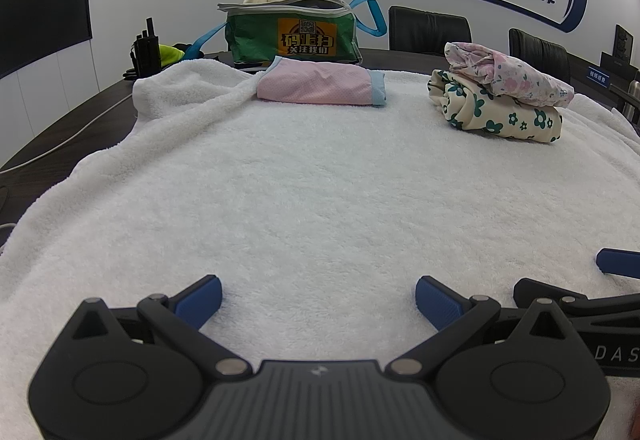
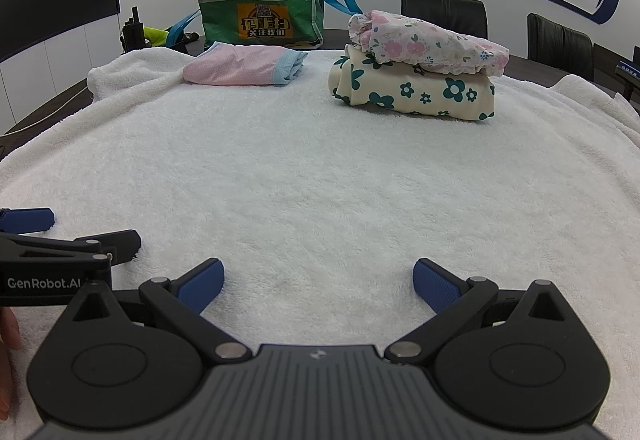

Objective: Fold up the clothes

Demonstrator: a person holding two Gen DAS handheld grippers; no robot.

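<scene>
Both your left gripper (image 1: 318, 298) and right gripper (image 2: 319, 280) gape wide, holding nothing. The folded pink mesh garment with blue trim (image 1: 320, 85) lies far ahead (long axis crosswise), likely nearer the left gripper.

A folded pink mesh garment with light-blue trim (image 2: 244, 69) lies flat; well apart, a pale pink floral bundle (image 2: 428, 41) rests on a folded cream garment with green flowers (image 2: 416, 91).
</scene>
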